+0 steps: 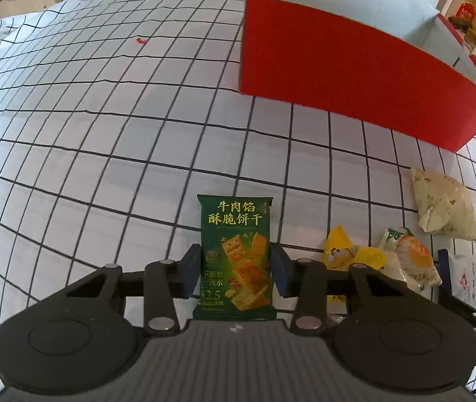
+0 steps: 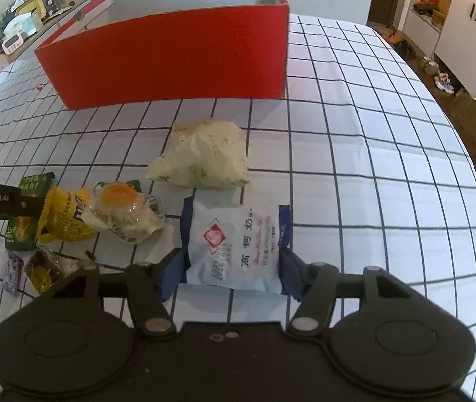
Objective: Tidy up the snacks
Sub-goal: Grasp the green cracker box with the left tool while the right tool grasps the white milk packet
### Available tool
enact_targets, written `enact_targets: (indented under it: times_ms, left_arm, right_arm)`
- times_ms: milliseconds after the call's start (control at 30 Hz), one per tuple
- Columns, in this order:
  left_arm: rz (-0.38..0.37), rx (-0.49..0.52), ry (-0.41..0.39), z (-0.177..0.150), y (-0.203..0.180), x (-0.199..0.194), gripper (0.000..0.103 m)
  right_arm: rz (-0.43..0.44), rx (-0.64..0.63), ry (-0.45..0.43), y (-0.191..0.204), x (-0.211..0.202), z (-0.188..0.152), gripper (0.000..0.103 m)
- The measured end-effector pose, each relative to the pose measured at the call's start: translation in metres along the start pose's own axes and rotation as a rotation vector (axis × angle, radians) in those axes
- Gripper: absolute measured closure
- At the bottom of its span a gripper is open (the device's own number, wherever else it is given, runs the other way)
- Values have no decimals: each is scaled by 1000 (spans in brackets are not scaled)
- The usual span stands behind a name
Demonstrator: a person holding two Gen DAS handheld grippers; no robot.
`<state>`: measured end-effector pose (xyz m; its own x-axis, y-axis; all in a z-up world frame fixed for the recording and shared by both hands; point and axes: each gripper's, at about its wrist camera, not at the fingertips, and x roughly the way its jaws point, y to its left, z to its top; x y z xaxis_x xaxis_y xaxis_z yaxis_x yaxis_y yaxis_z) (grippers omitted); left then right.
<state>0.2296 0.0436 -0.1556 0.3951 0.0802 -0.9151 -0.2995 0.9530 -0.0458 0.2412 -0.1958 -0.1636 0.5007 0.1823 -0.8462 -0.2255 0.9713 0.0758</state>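
My left gripper (image 1: 236, 273) is shut on a green cracker packet (image 1: 236, 254), its blue pads pressing both sides, just above the checked tablecloth. My right gripper (image 2: 231, 268) is shut on a white and blue milk snack pouch (image 2: 234, 241). A red open box (image 1: 355, 77) stands ahead to the right in the left wrist view and straight ahead in the right wrist view (image 2: 171, 57). The green packet also shows at the left of the right wrist view (image 2: 25, 207), partly hidden by the left gripper's arm.
Loose snacks lie between the grippers: a pale crumpled bag (image 2: 204, 155), an egg-print packet (image 2: 121, 212), a yellow packet (image 2: 64, 216), a dark clear-wrapped snack (image 2: 47, 266) and a purple packet (image 2: 13, 269). A chair and cluttered shelves stand beyond the table.
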Motion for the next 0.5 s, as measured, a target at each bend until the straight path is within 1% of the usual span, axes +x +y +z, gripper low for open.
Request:
enact_targets:
  times_ms: [167,500]
  left_arm:
    - [-18,-23,-7,-3,8,-13,61]
    - [-52,-23,-56,-7,15,-55,61]
  right_arm:
    - [20,16,-11,-2,-14,-3,43]
    - [85,-7,-76,9,-60,3,43]
